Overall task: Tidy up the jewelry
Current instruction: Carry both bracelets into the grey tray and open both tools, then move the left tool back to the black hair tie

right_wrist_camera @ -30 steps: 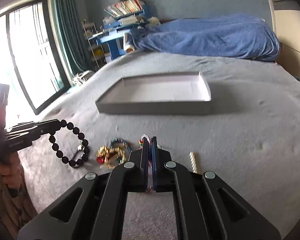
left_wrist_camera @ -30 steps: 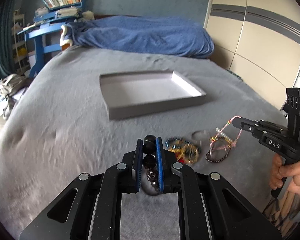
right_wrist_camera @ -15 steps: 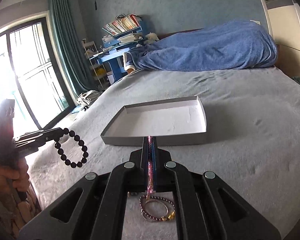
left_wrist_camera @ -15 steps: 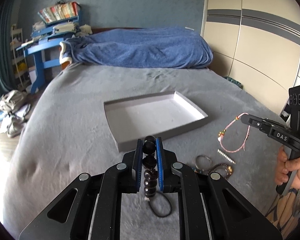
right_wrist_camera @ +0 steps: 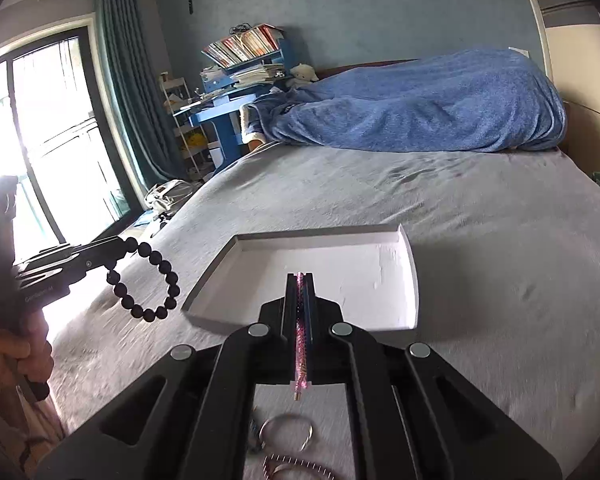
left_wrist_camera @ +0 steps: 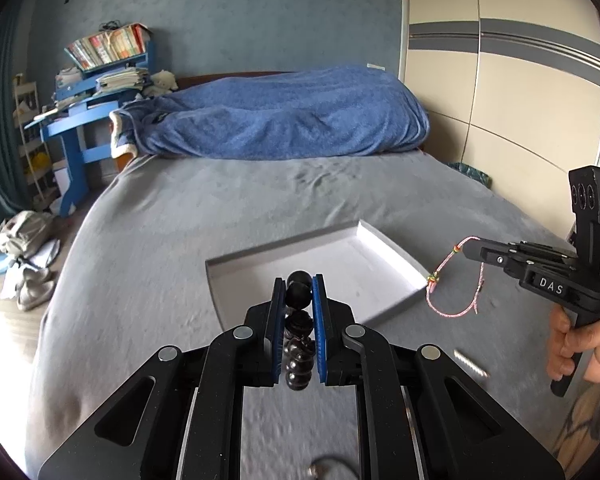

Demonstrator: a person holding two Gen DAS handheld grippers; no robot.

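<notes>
Bracelets hang clear of the grey bedspread [left_wrist_camera: 148,264]: left gripper [left_wrist_camera: 299,292] clamps the black bead bracelet [right_wrist_camera: 152,280], right gripper [right_wrist_camera: 300,292] pinches the pink cord bracelet [left_wrist_camera: 456,280], both at the white tray's [right_wrist_camera: 410,272] near edge. Carry each over the rim before releasing, well apart inside.

Your left hand-held gripper [left_wrist_camera: 298,292] is clamped shut, tilted downward. Your right hand-held gripper [right_wrist_camera: 300,284] is fully closed, likewise tilted. Your right hand [left_wrist_camera: 588,344] grips its handle.

Blue blanket [left_wrist_camera: 284,114] heaped beside a cluttered blue desk [left_wrist_camera: 80,120].
</notes>
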